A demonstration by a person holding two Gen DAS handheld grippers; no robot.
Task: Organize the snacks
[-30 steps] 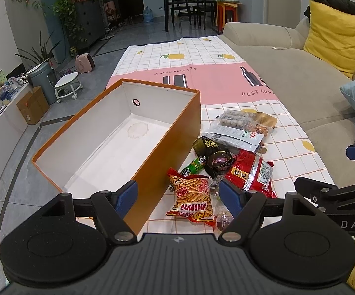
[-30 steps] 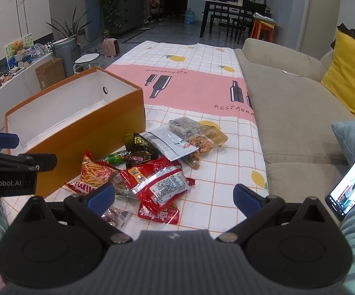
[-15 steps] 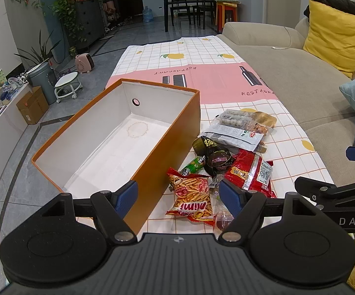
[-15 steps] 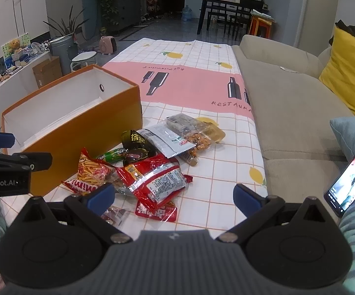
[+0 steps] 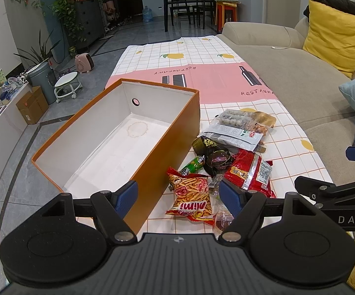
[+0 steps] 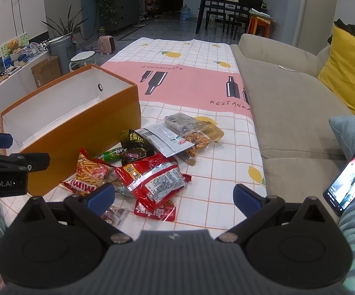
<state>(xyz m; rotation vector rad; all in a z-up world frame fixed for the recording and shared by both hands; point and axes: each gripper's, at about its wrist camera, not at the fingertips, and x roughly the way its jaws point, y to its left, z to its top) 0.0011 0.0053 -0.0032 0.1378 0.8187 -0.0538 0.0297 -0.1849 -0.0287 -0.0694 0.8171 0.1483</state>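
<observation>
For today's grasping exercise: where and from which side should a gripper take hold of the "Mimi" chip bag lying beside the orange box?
Grip the Mimi chip bag by its crimped near edge, coming from above with the left gripper. It lies flat and puffy beside the orange box; that thin seam is nearest and uncovered.

Dim, even indoor light; soft shadows; sharp focus; strong fisheye bending, dark corners.

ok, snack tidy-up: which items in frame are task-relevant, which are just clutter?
Task-relevant:
- orange box, nothing in it yet
- Mimi chips bag
- big red packet
- white sachet
- dark green pouch
- clear nut pack

Just lying about:
- phone on the sofa
- yellow cushion
- pink heater on the floor
</observation>
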